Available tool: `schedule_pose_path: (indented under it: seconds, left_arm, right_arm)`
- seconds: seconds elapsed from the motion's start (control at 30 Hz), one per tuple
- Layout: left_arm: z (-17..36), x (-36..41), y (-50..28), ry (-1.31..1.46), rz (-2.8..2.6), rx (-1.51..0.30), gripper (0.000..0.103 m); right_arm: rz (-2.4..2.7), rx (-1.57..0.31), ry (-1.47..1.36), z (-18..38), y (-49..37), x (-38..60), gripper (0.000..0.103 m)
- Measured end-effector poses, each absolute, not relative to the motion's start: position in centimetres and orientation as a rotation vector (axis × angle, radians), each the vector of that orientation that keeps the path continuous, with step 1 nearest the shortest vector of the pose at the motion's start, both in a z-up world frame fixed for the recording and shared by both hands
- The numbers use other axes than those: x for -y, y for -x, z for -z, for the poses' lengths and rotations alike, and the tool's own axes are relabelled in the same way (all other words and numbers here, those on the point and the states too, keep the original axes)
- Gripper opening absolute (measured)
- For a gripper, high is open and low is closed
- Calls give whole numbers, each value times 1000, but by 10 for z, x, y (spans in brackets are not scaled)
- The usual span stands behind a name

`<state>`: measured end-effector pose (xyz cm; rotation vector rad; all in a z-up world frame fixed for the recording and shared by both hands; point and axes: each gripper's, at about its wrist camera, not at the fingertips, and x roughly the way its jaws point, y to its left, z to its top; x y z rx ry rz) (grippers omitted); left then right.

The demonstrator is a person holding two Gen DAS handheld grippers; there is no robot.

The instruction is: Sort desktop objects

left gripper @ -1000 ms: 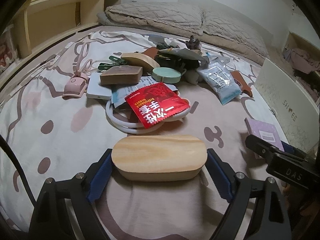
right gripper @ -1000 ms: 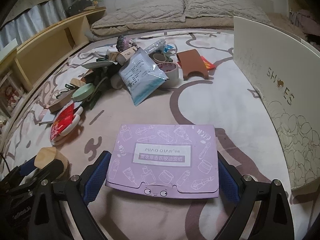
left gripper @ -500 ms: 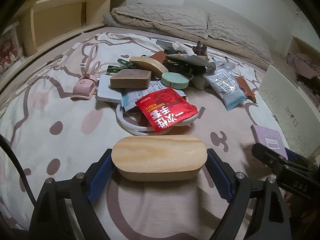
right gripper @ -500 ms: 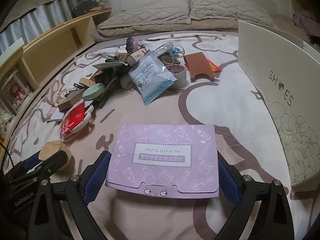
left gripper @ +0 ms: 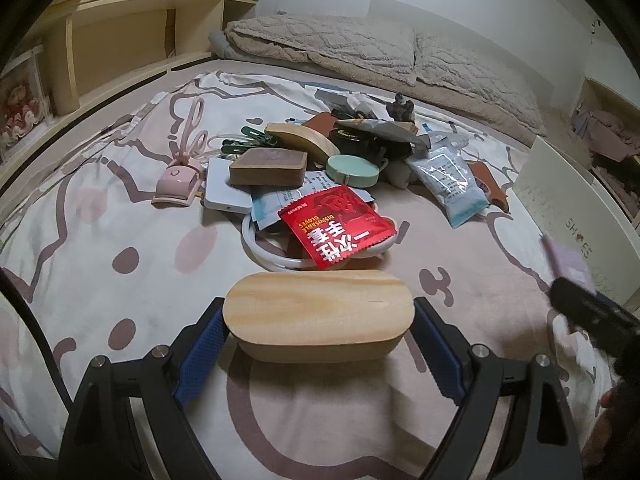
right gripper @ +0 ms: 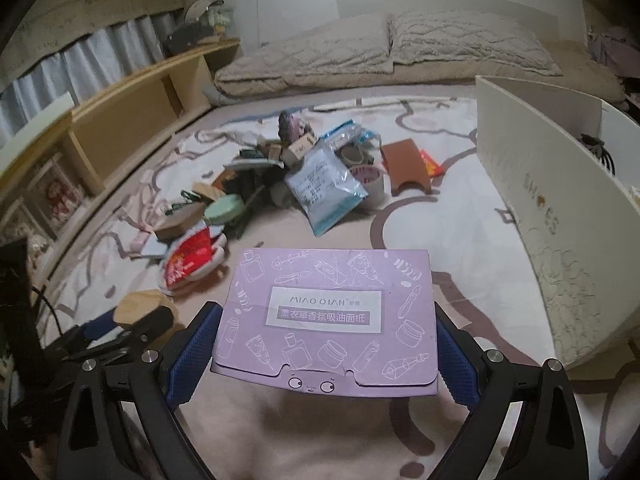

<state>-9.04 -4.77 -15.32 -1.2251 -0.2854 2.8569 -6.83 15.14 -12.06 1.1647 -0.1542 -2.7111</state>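
My left gripper [left gripper: 319, 338] is shut on an oval wooden box [left gripper: 318, 314] and holds it above the patterned bedspread. My right gripper [right gripper: 325, 340] is shut on a flat purple packet [right gripper: 326, 312] printed "MIAO QIAN", lifted above the bed. The left gripper with the wooden box also shows in the right wrist view [right gripper: 140, 312] at lower left. The right gripper shows blurred at the right edge of the left wrist view [left gripper: 588, 308]. A heap of small objects [left gripper: 320, 172] lies ahead, with a red glove packet [left gripper: 336, 226] on top of a white ring.
A white shoe box [right gripper: 560, 216] stands open on the right of the bed. A wooden shelf [right gripper: 132, 120] runs along the left. Pillows [right gripper: 384, 48] lie at the far end. A pink device [left gripper: 178, 180] and a blue-white pouch [left gripper: 450, 178] flank the heap.
Both grippers have risen and tilted up with their loads. The heap looks farther below, and the right gripper has moved up and right in the left wrist view.
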Motion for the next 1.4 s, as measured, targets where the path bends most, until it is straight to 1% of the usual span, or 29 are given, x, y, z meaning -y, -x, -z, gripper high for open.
schedule_pose_path:
  seconds: [0.37,0.67,0.83,1.07,1.4]
  left_arm:
    - [148,49,86,1188,-2875,261,90]
    - [144,45,85,1150,-2861,242,90]
    - [143,44,84,1136,-2857,238,90]
    - [140,41,82,1110,-2843,242,90]
    - [132,36,76,1065,-2834,210,90]
  right_arm:
    - [2798,257,-1037,79,62,-190,97]
    - [2890,270,-935,47,62,-221,97]
    - [2979,220,-919,33,60,-249,97]
    - [3090,183,-1001,21,63,-304,97]
    - [3150,125,-1248,36,73,-359,97]
